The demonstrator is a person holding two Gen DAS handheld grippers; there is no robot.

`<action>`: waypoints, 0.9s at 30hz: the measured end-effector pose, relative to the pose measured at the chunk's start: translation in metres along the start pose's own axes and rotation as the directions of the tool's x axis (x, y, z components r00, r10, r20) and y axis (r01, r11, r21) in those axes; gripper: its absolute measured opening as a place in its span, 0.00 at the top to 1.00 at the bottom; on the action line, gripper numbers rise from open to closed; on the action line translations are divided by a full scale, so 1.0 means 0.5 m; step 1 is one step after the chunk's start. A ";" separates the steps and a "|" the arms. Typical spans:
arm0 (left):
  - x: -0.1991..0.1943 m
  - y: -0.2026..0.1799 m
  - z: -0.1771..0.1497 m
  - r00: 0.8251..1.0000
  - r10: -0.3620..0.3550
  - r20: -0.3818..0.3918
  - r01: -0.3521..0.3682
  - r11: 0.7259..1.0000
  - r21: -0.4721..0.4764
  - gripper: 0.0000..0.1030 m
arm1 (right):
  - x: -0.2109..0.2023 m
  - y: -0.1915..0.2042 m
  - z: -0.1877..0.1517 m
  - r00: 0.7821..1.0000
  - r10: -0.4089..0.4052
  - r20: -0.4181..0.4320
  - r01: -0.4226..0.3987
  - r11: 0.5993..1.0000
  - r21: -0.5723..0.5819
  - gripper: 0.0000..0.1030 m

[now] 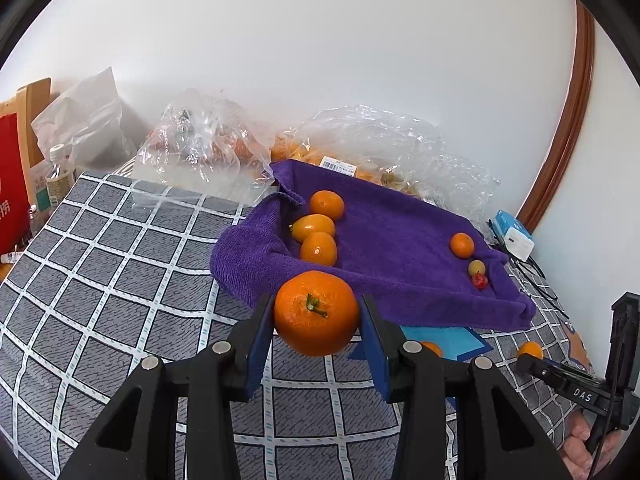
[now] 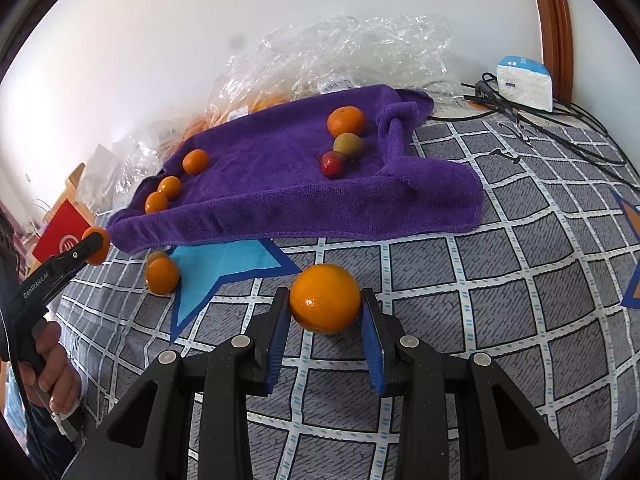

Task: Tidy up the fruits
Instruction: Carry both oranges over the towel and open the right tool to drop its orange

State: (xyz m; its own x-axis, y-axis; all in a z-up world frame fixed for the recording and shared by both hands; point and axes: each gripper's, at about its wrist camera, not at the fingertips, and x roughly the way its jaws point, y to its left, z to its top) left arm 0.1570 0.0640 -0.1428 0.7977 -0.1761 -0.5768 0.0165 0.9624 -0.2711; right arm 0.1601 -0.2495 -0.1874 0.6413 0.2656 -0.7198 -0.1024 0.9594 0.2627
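Observation:
My left gripper [image 1: 317, 314] is shut on a stemmed orange mandarin [image 1: 316, 314], held above the table just short of the purple towel [image 1: 392, 248]. My right gripper [image 2: 325, 300] is shut on another orange [image 2: 325, 298] near the towel's front edge [image 2: 320, 220]. On the towel lie three oranges at the left [image 1: 318, 228], and one orange [image 1: 462, 245], a green fruit [image 1: 476, 268] and a small red fruit [image 1: 480, 281] at the right. One loose orange [image 2: 162, 275] lies on the table beside a blue star patch [image 2: 224, 264].
Clear plastic bags of fruit [image 1: 360, 148] lie behind the towel along the wall. A white and blue box [image 2: 524, 82] with black cables [image 2: 560, 124] sits at the right. Bottles [image 1: 60, 176] and a red bag [image 1: 12, 196] stand at the left.

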 end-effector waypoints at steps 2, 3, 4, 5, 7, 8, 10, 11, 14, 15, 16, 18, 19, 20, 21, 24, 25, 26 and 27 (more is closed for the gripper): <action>-0.001 0.001 0.001 1.000 -0.003 0.003 0.003 1.000 -0.004 0.61 | -0.003 0.004 0.013 1.000 -0.013 0.002 0.013 1.000 -0.006 0.67; -0.003 0.000 0.002 1.000 0.000 0.007 0.000 1.000 -0.004 0.61 | -0.007 0.006 0.023 1.000 -0.019 0.010 0.019 1.000 -0.011 0.67; -0.005 0.001 0.002 1.000 0.000 0.009 0.000 1.000 -0.006 0.61 | -0.009 0.009 0.032 1.000 -0.020 0.015 0.021 1.000 -0.015 0.67; -0.005 0.002 0.003 1.000 0.000 0.008 0.000 1.000 -0.008 0.61 | -0.012 0.012 0.044 1.000 -0.022 0.020 0.023 1.000 -0.021 0.67; -0.006 0.004 0.007 1.000 0.004 0.003 -0.004 1.000 -0.013 0.61 | -0.017 0.020 0.070 0.999 -0.029 0.035 0.030 0.999 -0.040 0.67; -0.008 0.005 0.010 1.000 0.005 0.001 -0.005 1.000 -0.016 0.61 | -0.018 0.025 0.088 0.998 -0.032 0.047 0.034 0.998 -0.053 0.67; -0.013 0.009 0.019 1.000 0.001 0.004 -0.001 1.000 -0.020 0.61 | -0.013 0.031 0.115 0.998 -0.038 0.057 0.042 0.997 -0.065 0.67; -0.017 0.011 0.027 1.000 -0.001 0.005 0.001 1.000 -0.024 0.61 | -0.008 0.035 0.131 0.997 -0.040 0.062 0.044 0.996 -0.071 0.67; -0.023 0.018 0.048 1.000 -0.001 0.011 0.001 0.999 -0.033 0.61 | 0.020 0.045 0.180 0.997 -0.032 0.073 0.039 0.995 -0.095 0.67; -0.026 0.019 0.058 1.000 0.006 0.014 -0.006 1.000 -0.031 0.61 | 0.037 0.047 0.201 0.997 -0.033 0.071 0.041 0.994 -0.104 0.67; -0.028 0.020 0.066 1.000 0.013 0.018 -0.012 1.000 -0.028 0.61 | 0.054 0.053 0.220 0.997 -0.043 0.066 0.051 0.992 -0.112 0.67; -0.030 0.024 0.082 0.999 0.021 0.025 -0.020 1.000 -0.022 0.61 | 0.082 0.060 0.243 0.997 -0.050 0.062 0.058 0.990 -0.127 0.67; -0.030 0.026 0.091 0.999 0.026 0.027 -0.026 1.000 -0.019 0.61 | 0.100 0.065 0.251 0.997 -0.052 0.052 0.059 0.989 -0.138 0.67; -0.029 0.026 0.098 0.999 0.030 0.028 -0.030 0.999 -0.015 0.61 | 0.118 0.068 0.257 0.998 -0.059 0.038 0.064 0.987 -0.149 0.67; -0.026 0.027 0.108 0.999 0.035 0.029 -0.034 0.999 -0.010 0.61 | 0.133 0.070 0.261 0.998 -0.064 0.027 0.067 0.986 -0.155 0.67; -0.015 0.028 0.128 0.999 0.040 0.025 -0.040 0.999 -0.006 0.61 | 0.185 0.070 0.263 0.997 -0.074 -0.025 0.069 0.984 -0.162 0.67; -0.010 0.029 0.134 0.999 0.037 0.023 -0.037 0.999 -0.005 0.61 | 0.203 0.068 0.262 0.995 -0.081 -0.049 0.073 0.985 -0.157 0.67; -0.005 0.027 0.138 0.999 0.037 0.020 -0.037 0.999 -0.003 0.61 | 0.213 0.065 0.263 0.995 -0.083 -0.060 0.073 0.986 -0.150 0.67; 0.003 0.024 0.142 0.999 0.040 0.018 -0.040 0.999 0.003 0.61 | 0.220 0.064 0.264 0.994 -0.082 -0.066 0.071 0.987 -0.147 0.67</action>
State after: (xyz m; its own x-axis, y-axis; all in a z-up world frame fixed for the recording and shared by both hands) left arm 0.2013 0.0898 -0.0920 0.8082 -0.1342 -0.5734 -0.0134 0.9692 -0.2457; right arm 0.3278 -0.2018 -0.1736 0.5957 0.1919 -0.7799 -0.1674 0.9794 0.1131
